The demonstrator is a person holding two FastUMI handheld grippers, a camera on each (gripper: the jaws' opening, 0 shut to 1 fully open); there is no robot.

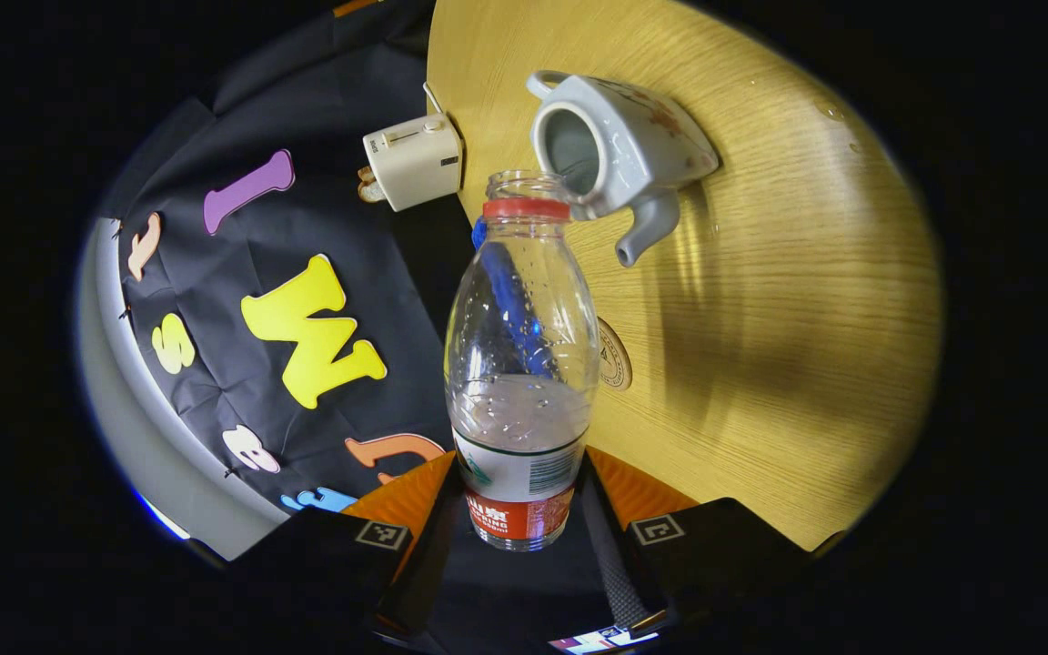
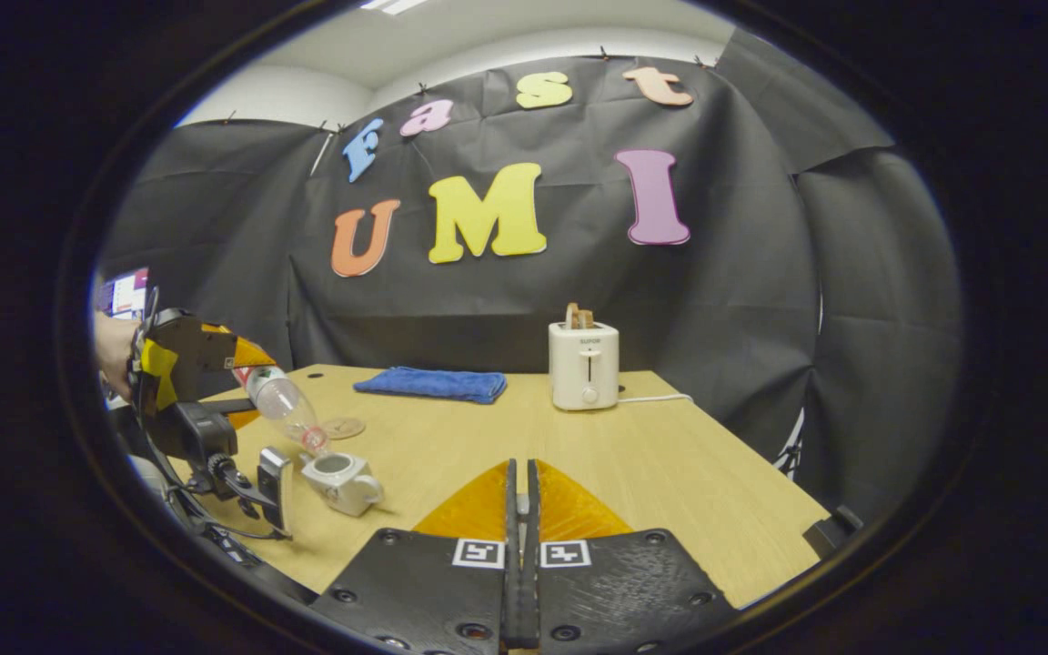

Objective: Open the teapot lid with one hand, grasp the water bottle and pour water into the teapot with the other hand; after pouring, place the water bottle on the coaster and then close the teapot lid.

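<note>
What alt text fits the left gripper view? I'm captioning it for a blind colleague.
The left gripper holds a clear water bottle, tipped with its open mouth at the opening of a lidless grey teapot on a wooden table. A round coaster lies beside the bottle, and a white toaster stands at the table's edge.

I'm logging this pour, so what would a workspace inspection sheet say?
Surface: wooden table, droplets near the teapot.
Job's things: water bottle, uncapped, tilted mouth-down over the lidless white teapot; round coaster bare.
Clutter: white toaster holding toast; folded blue towel.
Grippers: left gripper clamps the bottle's base; right gripper shut; whether it pinches anything can't be told.
Cables: toaster cord trailing off the table.
Surroundings: black cloth wall.
</note>
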